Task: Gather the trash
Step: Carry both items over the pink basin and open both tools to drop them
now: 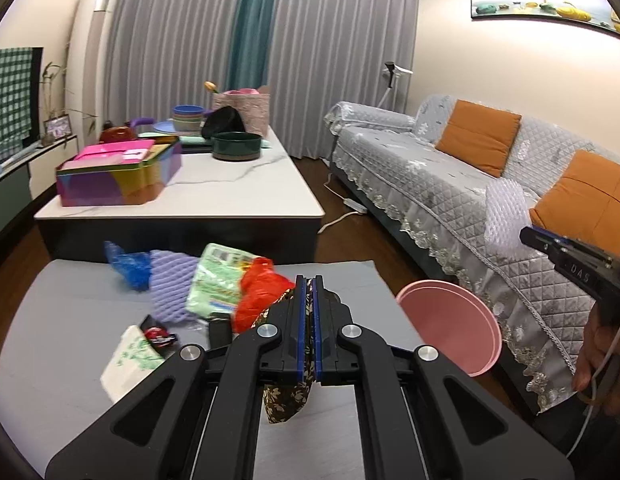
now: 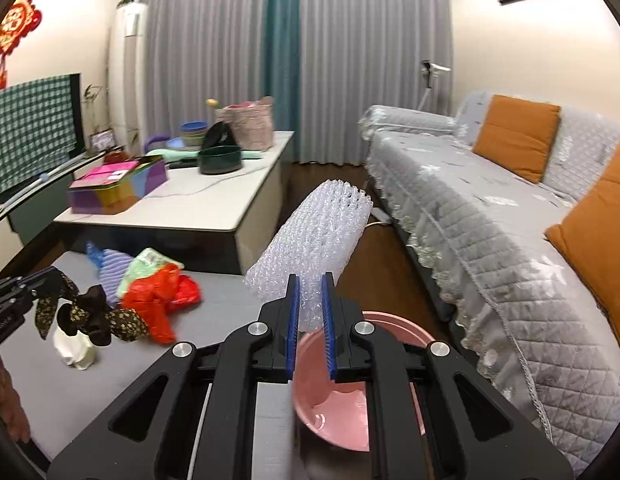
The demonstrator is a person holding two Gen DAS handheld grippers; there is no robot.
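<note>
Pink basin empty below right gripper clamping white foam net; left gripper pinched on floral cloth.

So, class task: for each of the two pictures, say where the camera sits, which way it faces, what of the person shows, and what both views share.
Left wrist: on the left gripper, facing along fingers shut on a dark floral wrapper; at right, the right gripper and hand.
Right wrist: on the right gripper, shut on white foam netting above the pink bin; left gripper at left.
Shared: grey mat, red bag, sofa.
</note>
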